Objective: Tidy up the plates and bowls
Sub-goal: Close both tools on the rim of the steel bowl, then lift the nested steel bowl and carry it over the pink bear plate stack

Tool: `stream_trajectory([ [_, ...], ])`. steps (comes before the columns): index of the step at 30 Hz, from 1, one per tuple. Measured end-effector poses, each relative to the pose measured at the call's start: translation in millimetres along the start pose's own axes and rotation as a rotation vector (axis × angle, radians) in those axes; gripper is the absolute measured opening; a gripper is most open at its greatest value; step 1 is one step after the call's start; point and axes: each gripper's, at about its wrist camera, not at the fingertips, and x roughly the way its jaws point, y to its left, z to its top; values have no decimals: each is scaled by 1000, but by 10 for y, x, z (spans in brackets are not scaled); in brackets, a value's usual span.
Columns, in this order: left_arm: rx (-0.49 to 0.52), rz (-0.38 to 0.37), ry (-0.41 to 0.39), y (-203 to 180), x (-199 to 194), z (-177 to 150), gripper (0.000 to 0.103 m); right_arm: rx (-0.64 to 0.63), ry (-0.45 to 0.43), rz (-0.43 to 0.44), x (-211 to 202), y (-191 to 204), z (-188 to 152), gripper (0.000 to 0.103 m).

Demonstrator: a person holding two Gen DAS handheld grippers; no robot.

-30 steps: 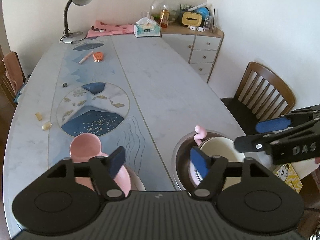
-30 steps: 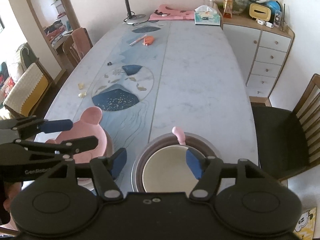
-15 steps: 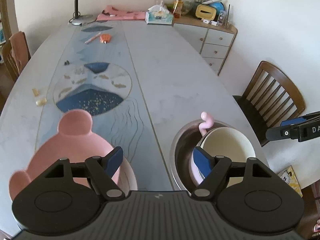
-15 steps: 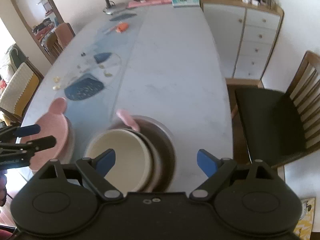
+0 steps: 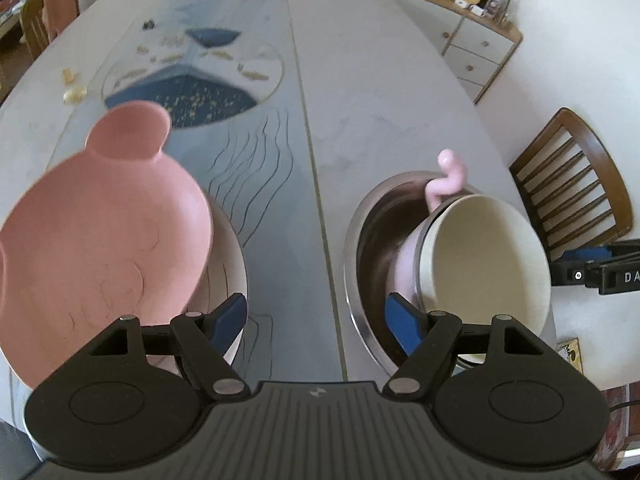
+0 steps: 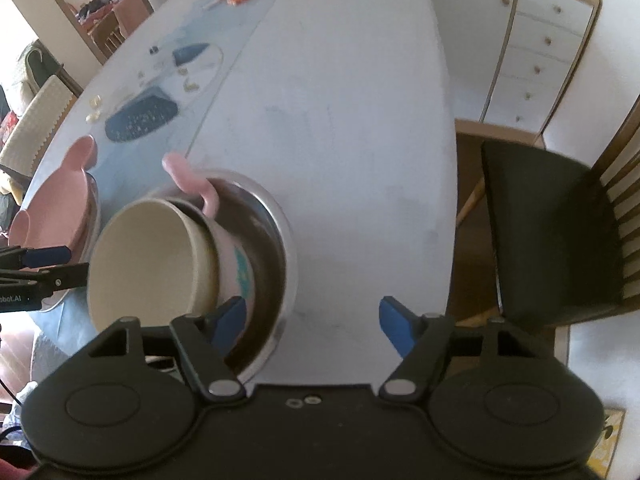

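On the pale marbled worktop (image 5: 380,92), a matte pink eared plate (image 5: 100,232) tops a white bowl at left; a cream bowl (image 6: 148,256) and pink handled bowl (image 6: 234,268) nest tilted in a steel bowl (image 5: 372,236) at right. Left gripper (image 5: 316,316) and right gripper (image 6: 308,320) have just narrowed, fingers apart, gripping nothing. Only the right view shows the pink bowl's teal marking.

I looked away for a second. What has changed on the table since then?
Both grippers came down toward the dishes. The left gripper now sits between the pink plate and the steel bowl; the right gripper swung over that bowl's rim. Both jaws just closed a little, gripping nothing. The dishes stayed put.
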Motion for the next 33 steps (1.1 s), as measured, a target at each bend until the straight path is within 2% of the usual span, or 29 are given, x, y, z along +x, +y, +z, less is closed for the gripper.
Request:
stream_trajectory([
  [1, -8, -10, 10, 0, 27, -6, 63, 5, 9, 10, 35, -13, -6, 70],
  [3, -34, -30, 30, 12, 69, -15, 58, 14, 26, 27, 97, -26, -16, 65],
  [5, -57, -49, 46, 17, 117, -17, 49, 17, 39, 38, 142, -34, -17, 55],
  [8, -76, -68, 68, 1, 177, -11, 37, 22, 56, 50, 192, -44, -22, 50],
  [9, -78, -69, 74, -12, 190, -16, 36, 20, 61, 53, 208, -42, -19, 44],
  [13, -77, -73, 85, -67, 229, -6, 32, 16, 72, 72, 244, -20, -6, 35],
  [19, -78, -72, 87, -125, 241, 20, 14, 10, 78, 89, 287, 25, 26, 19],
  [21, -80, -67, 87, -133, 236, 23, 12, 11, 81, 96, 289, 37, 30, 15],
  [33, -78, -25, 81, -189, 228, 27, 11, 36, 93, 63, 283, 106, 24, 13],
])
